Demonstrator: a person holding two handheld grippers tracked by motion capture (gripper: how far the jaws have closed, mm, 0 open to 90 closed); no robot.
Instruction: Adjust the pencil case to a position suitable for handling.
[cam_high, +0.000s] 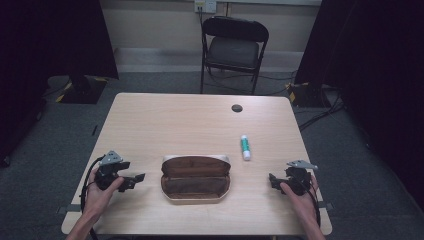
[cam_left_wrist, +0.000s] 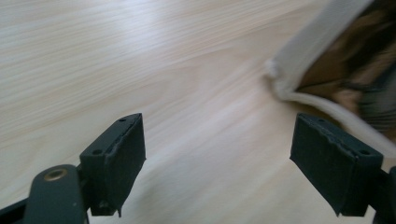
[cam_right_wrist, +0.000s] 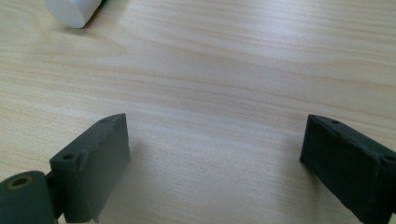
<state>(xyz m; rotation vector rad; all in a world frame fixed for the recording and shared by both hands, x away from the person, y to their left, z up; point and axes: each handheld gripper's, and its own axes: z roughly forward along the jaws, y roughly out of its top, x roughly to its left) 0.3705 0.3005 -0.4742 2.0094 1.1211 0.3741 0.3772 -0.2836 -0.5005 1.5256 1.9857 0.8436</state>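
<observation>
1. The left gripper (cam_high: 136, 179) sits just left of the open brown case (cam_high: 196, 178); its 2 jaws stand apart with nothing but bare table (cam_high: 180, 125) between them; the case's cream rim (cam_left_wrist: 299, 56) lies ahead and right of the jaws, close to the right pad but not touching.
2. The right gripper (cam_high: 272, 179) rests well to the right of the case; its jaws stand wide apart over bare wood.
3. A white and green glue stick (cam_high: 245, 147) lies beyond the right gripper, up and to its left; its white cap (cam_right_wrist: 74, 10) shows ahead of the left jaw.
4. The case lies between the 2 grippers, lid open.
</observation>
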